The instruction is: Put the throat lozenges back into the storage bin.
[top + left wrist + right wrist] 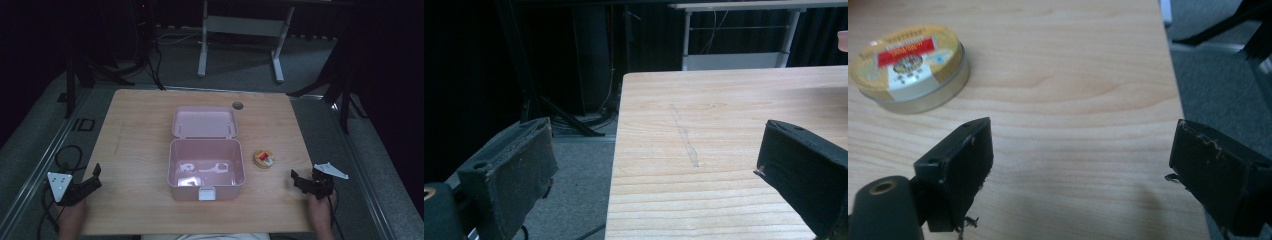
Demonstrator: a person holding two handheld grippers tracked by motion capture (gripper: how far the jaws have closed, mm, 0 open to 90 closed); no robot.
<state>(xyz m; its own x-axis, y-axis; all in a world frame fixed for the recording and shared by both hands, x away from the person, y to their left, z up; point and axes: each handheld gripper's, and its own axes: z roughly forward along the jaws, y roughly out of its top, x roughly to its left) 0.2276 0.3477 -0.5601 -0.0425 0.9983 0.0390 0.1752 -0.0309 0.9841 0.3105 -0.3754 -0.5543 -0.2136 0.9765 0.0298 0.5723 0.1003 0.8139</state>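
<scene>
Dark curtains and black stands close the room behind our wooden table, and a white desk frame stands on the grey floor further back. We see a pink box in the middle of the table, a little nearer to our side. Its lid is open and lies back flat toward the far edge. Inside the box there are some pale shapes, but we cannot tell what they are. A white latch sits on the front wall of the box.

Just to the right of the box, apart from it, lies a small round tin with a yellow and red label. Between the tin and the right edge of the table the wood is bare, and the same is true for the wide strip left of the box.

Our left gripper rests at the near left corner, across the table edge; in the left gripper view one jaw is over the floor and the other over the wood. Its jaws are wide apart and hold nothing. Our right gripper is near the right edge, closer to us than the tin, also spread wide and empty. In the right gripper view the tin lies ahead and to the left of the jaws, not touching them.
</scene>
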